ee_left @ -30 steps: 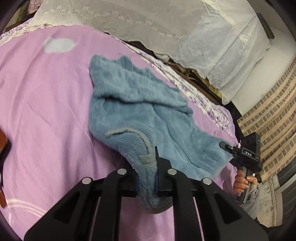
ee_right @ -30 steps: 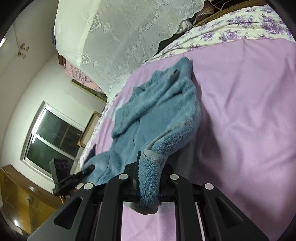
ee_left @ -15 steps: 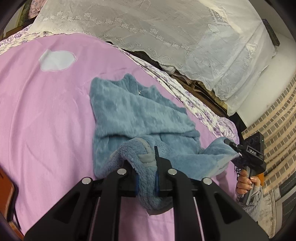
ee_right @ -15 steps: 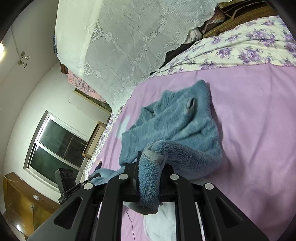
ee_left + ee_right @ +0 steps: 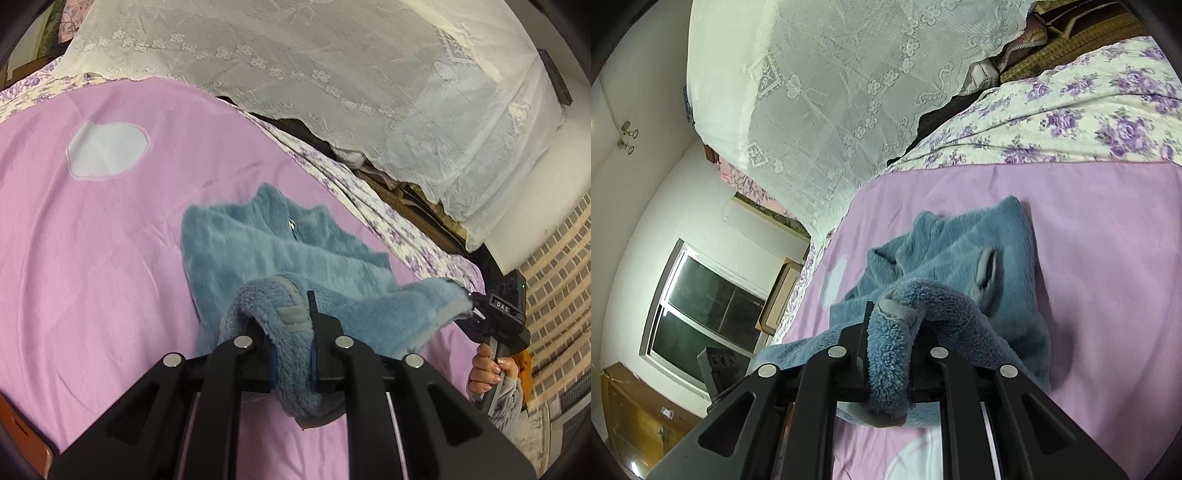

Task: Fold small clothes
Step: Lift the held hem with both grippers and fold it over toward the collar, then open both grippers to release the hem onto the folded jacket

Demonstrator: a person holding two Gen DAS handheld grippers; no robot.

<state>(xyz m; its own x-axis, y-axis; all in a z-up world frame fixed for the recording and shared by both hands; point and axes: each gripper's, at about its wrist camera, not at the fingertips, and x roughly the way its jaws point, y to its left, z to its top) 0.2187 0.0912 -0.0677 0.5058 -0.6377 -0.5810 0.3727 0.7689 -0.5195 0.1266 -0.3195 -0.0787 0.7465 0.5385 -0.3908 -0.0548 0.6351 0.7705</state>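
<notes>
A blue fleece jacket lies on the pink bedsheet, collar and zipper at the far end. My left gripper is shut on one grey-trimmed hem corner and holds it raised. My right gripper is shut on the other hem corner, also raised; it shows in the left wrist view at the right with the fleece edge stretched to it. The jacket shows in the right wrist view with a grey-lined pocket opening facing up. The lifted hem hangs between both grippers above the sheet.
A white lace curtain hangs behind the bed. A floral quilt borders the far side of the sheet. A pale patch marks the sheet at left. A window and wooden cabinet stand beyond the bed.
Both grippers have lifted the hem corners and carried them toward the collar end. The jacket's lower half has come off the sheet and now arches over the upper half.
</notes>
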